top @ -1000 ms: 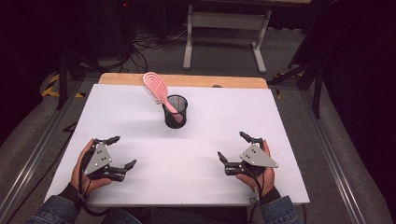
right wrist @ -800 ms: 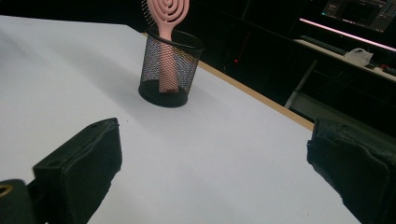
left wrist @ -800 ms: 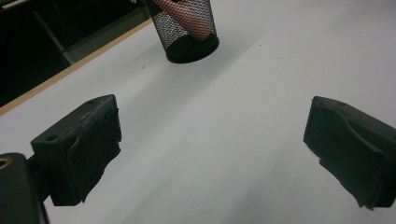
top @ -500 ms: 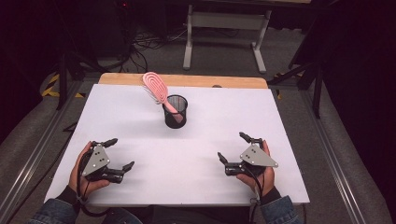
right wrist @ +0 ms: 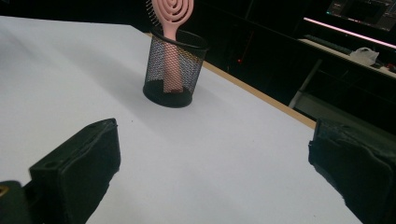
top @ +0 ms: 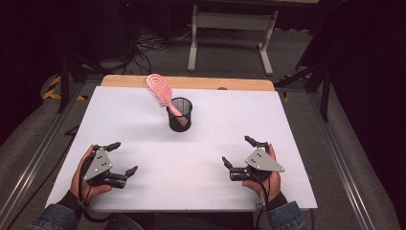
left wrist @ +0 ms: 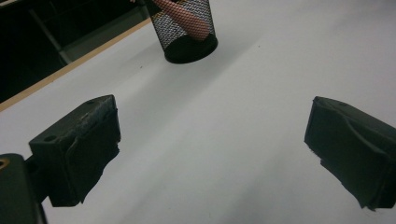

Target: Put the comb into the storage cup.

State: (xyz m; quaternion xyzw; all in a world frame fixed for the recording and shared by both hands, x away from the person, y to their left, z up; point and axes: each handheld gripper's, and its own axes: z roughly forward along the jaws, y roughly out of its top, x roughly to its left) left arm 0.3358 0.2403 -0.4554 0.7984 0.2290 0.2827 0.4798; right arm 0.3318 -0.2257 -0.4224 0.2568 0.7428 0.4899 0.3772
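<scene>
Since the earlier frame the left gripper (top: 116,157) has drifted slightly down the frame; the right gripper (top: 238,151) and the pink hairbrush (top: 160,91) keep their places. In the high view both sit spread and empty at lower left and lower right, likely resting clear of the work. The brush stands handle-down in a black mesh cup (top: 180,115) at upper centre of the white table (top: 287,124), its head leaning left over the rim.

Left gripper view: jaws wide apart, cup (left wrist: 186,29) at top centre.

Right gripper view: jaws parted, brush (right wrist: 172,18) upright in the cup; dark room and a desk frame (top: 230,21) lie behind.
</scene>
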